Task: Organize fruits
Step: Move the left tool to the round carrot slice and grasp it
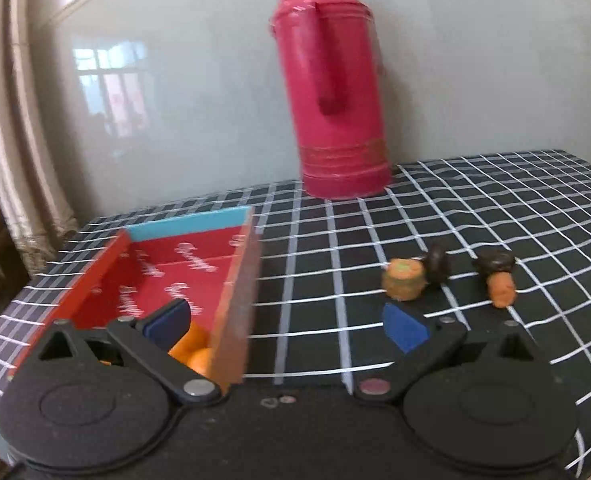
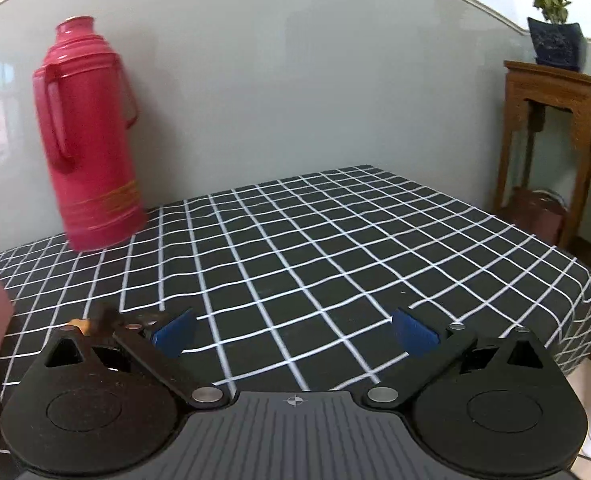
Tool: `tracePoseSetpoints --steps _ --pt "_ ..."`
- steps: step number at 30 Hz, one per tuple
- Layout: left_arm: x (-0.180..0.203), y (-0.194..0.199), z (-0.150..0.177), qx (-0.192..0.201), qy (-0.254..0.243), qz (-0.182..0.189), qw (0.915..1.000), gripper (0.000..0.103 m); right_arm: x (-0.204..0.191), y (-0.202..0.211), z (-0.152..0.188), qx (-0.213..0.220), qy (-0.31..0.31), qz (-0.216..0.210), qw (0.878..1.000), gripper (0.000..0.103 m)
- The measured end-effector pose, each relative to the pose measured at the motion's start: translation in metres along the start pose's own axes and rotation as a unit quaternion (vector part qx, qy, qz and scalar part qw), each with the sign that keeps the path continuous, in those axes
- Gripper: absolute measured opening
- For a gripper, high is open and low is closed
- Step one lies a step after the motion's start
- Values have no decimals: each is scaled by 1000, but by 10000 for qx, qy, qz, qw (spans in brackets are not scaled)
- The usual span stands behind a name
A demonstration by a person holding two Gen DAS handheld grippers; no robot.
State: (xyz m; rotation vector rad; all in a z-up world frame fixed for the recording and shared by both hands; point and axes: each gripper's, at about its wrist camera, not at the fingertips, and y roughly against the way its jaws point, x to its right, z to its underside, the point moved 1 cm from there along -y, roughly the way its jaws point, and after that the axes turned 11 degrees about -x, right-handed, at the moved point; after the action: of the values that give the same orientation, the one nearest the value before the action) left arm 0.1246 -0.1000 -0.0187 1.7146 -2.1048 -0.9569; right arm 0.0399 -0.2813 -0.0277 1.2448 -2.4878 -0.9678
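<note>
both grippers spread wide, holding nothing.

i see oranges [image 1: 194,350] in the red box [image 1: 237,300], half hidden behind my left gripper [image 1: 287,326]; two blurry fruits [image 1: 403,279] lie on the cloth [image 1: 495,200] nearby. my right gripper [image 2: 294,334] hovers over bare cloth.

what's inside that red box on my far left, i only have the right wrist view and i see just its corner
Observer: The red box holds orange fruits at its near end.
Operator: anything still out on the cloth
Observer: Yes, an orange-and-green piece and another orange piece, each beside a dark round thing.
Operator: is the left gripper holding one
Observer: No, the left gripper is open, straddling the box's right wall.
</note>
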Motion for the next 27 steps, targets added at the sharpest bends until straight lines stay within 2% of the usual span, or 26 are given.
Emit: tracePoseSetpoints --steps 5,10,15,17,20,22,23,24,27 --pt "27 -13 -8 -4 -620 400 9973 93 20 2 -2 58 -141 58 9999 103" --pt "43 -36 -18 -139 -1037 842 9909 74 35 4 -6 129 -274 247 9992 103" --pt "48 -61 -25 -320 -1245 1165 9848 74 46 5 -9 112 -481 111 9987 103" --pt "50 -67 -26 -327 -1289 1215 9836 70 47 6 -11 111 -516 61 9986 103" --pt "50 -76 -29 -372 -1277 1398 9812 55 48 4 -13 74 -560 -48 9984 103" --pt "51 -79 -31 -404 -1245 1581 9787 39 47 4 -13 68 -537 -80 9985 103" --pt "52 -79 -31 -391 -1228 1597 9787 37 45 4 -13 61 -519 -88 9986 103" --pt "54 -79 -31 -358 -1238 1545 9796 28 44 4 -13 62 -507 -92 9987 103" --pt "55 -79 -31 -318 -1234 1504 9804 28 43 3 -14 74 -493 -91 9987 103"
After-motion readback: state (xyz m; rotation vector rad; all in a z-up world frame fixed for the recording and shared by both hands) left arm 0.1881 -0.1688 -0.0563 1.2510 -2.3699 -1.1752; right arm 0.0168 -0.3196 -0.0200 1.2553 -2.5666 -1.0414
